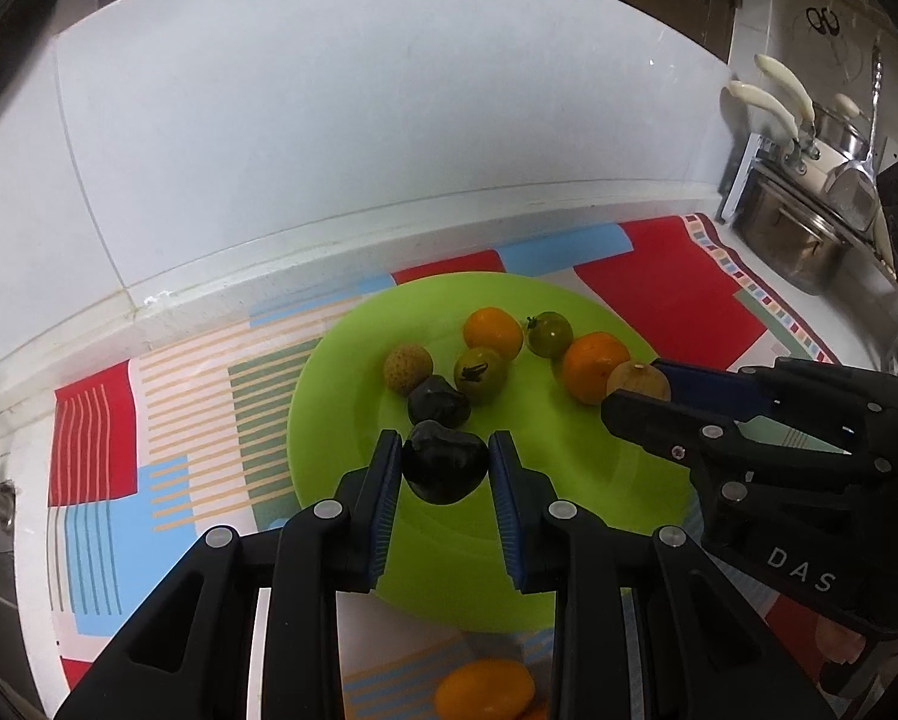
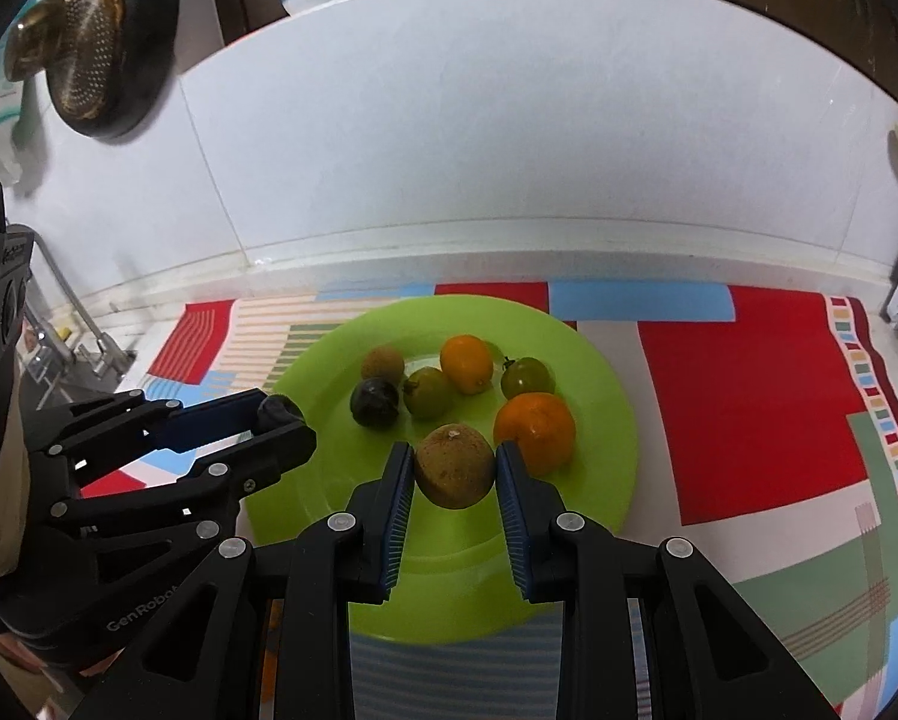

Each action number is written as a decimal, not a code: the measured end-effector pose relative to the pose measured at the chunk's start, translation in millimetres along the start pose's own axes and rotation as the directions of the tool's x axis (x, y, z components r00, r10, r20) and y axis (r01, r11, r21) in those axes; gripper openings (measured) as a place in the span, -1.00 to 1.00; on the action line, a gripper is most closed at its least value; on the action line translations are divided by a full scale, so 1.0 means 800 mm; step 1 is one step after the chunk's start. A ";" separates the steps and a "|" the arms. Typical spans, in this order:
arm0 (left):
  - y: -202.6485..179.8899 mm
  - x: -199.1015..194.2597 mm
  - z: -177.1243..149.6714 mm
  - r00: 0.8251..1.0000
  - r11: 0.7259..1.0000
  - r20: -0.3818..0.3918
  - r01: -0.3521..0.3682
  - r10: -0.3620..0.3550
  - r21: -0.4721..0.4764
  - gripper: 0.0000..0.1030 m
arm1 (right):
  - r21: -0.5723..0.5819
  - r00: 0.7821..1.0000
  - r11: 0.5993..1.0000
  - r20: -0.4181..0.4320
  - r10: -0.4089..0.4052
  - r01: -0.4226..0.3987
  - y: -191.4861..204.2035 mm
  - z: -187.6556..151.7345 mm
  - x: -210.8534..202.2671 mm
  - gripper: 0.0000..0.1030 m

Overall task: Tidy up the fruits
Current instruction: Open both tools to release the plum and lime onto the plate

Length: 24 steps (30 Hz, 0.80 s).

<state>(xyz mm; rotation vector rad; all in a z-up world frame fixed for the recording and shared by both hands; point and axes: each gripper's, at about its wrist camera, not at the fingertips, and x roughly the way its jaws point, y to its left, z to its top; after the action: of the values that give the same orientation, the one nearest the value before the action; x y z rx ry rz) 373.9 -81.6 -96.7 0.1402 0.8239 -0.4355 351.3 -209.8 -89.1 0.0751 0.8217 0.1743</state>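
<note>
A lime-green plate lies on a patterned cloth. My left gripper is shut on a dark, almost black fruit just above the plate's near part. My right gripper is shut on a brown round fruit, also seen in the left wrist view, over the plate's right side. On the plate lie another dark fruit, a brown scaly fruit, two oranges, and two green tomatoes.
The cloth of red, blue and green blocks covers a white counter against a white tiled wall. An orange fruit lies on the cloth near the plate's front edge. Steel pots stand at the right; a tap and hanging strainer at the left.
</note>
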 end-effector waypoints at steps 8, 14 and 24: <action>0.004 -0.003 0.002 1.000 1.000 0.011 -0.029 0.029 0.004 0.10 | 0.026 1.000 1.000 -0.015 -0.004 0.005 -0.007 0.000 0.008 -0.35; 0.006 -0.025 0.003 0.997 0.998 0.046 -0.069 0.069 0.000 0.40 | 0.014 1.000 1.000 0.014 -0.028 0.028 -0.004 -0.003 -0.012 -0.25; 0.004 -0.083 -0.002 0.985 0.992 0.118 -0.123 0.125 -0.025 0.91 | 0.017 0.996 0.999 0.074 -0.052 0.051 0.005 -0.010 -0.061 -0.08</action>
<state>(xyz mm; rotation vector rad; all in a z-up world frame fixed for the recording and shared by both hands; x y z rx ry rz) 334.8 -57.0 -49.2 0.1463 0.6974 -0.3162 312.4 -214.6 -59.2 0.0740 0.7503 0.1158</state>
